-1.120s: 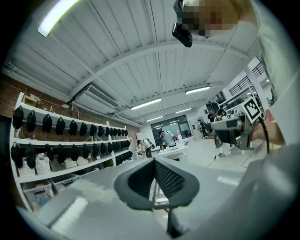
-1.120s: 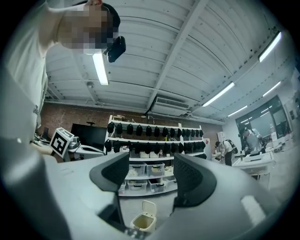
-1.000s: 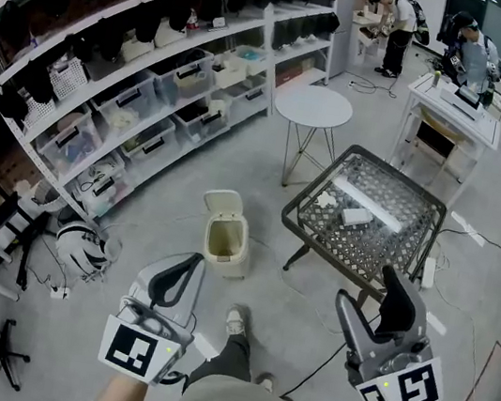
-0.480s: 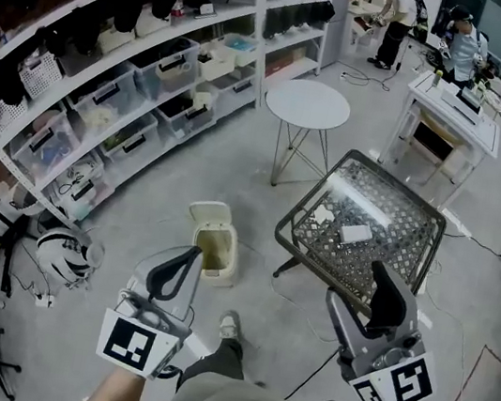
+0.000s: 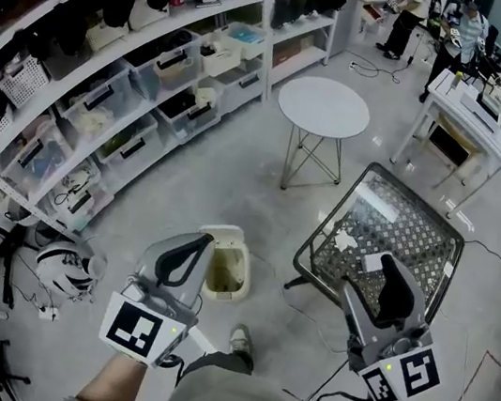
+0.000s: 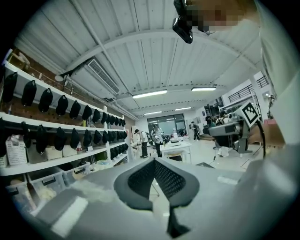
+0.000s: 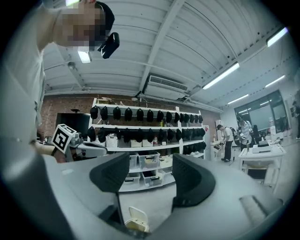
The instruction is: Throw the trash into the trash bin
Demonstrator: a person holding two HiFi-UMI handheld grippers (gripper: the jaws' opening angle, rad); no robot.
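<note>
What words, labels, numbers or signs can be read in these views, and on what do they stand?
No text here can be read.
Storage bins on the shelves: dark label strips, too small to read.
Marker cubes on the left gripper and right gripper: black-and-white square patterns only, no letters.
Trash bin: no print visible.

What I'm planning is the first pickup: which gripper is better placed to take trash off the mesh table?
Right, probably. The right gripper is by the mesh table, close to the white trash, jaws apart, empty. The left gripper, jaws together, is beside the trash bin.
</note>
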